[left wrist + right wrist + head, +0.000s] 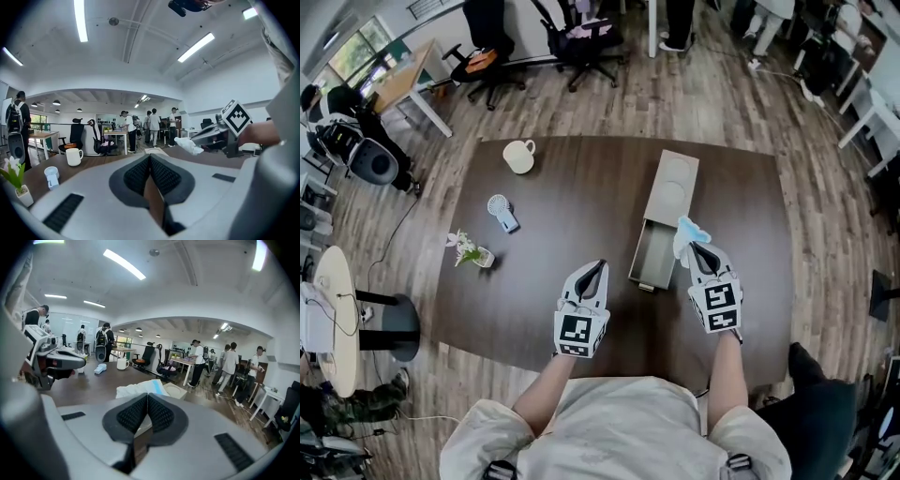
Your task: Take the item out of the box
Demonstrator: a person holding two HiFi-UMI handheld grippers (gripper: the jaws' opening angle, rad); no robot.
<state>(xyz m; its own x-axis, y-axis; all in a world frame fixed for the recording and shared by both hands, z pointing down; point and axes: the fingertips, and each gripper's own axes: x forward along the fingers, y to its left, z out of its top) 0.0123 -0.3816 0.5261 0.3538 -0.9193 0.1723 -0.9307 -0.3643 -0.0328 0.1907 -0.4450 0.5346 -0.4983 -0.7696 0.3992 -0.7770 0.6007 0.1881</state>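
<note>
A long tan box lies on the dark table, its drawer pulled out toward me. My right gripper is shut on a soft white and light-blue packet, held just over the drawer's right side. In the right gripper view the packet sticks out past the closed pads, with the box behind it. My left gripper hovers left of the drawer, shut with nothing in it. The left gripper view shows the right gripper carrying the packet.
A white mug, a small handheld fan and a little flower pot stand on the table's left half. Office chairs, desks and several people fill the room beyond the far edge.
</note>
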